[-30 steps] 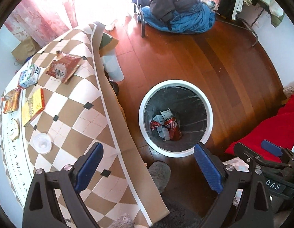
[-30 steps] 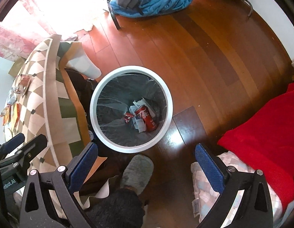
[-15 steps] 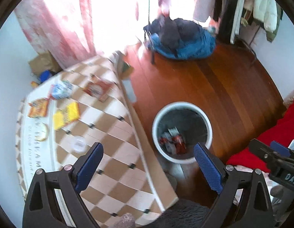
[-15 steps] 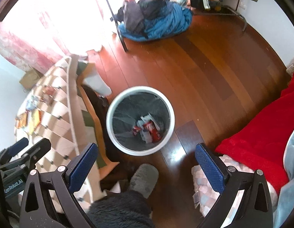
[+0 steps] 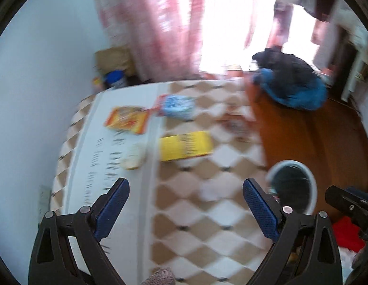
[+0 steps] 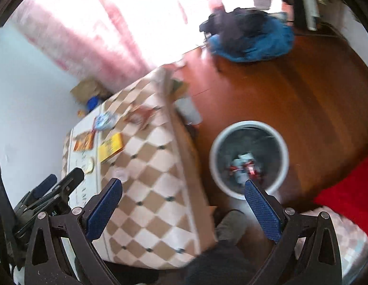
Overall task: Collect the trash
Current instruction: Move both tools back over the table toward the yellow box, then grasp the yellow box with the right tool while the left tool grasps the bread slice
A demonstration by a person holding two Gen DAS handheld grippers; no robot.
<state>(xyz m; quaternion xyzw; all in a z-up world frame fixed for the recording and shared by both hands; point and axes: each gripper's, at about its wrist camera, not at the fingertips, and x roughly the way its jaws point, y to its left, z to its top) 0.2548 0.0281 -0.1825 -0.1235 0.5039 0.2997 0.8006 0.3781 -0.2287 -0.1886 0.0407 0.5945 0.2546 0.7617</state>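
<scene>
Both grippers empty with fingers spread wide, left gripper nearer the yellow packet, which lies ahead on the bench, long axis crosswise; bin sits on floor to the right.

We noted that the floor looked like polished reddish wood with a faint sheen, and that the table was covered in a smooth checked sheet, cloth or vinyl we could not tell through the blur. The bin showed a smooth white plastic-looking rim with a thin, glossy dark liner, and the yellow packet and orange packet looked like shiny printed wrappers. Both the left gripper and right gripper had matt black plastic frames with finely textured blue pads, and the curtain looked like thin pink cloth.
</scene>
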